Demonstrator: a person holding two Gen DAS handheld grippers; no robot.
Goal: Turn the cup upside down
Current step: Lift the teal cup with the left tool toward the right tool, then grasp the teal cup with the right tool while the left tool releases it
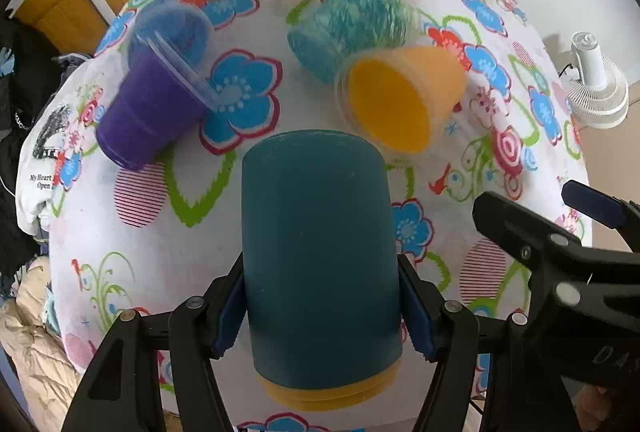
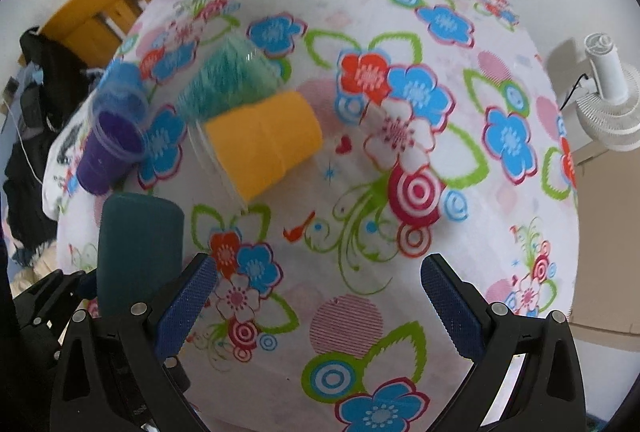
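The left gripper [image 1: 322,306] is clamping the teal cup [image 1: 320,252], base away from the camera, just in front of the lying orange cup [image 1: 394,100], while the right gripper [image 2: 318,296] is hovering open-fingered beside it, holding nothing.

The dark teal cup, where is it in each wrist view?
Left wrist: dark teal cup bottom centre, closed end up, clamped in the left tongs.
Right wrist: same cup at lower left, beside the open right tongs.
Shared landmark: the orange cup lying on its side behind it.
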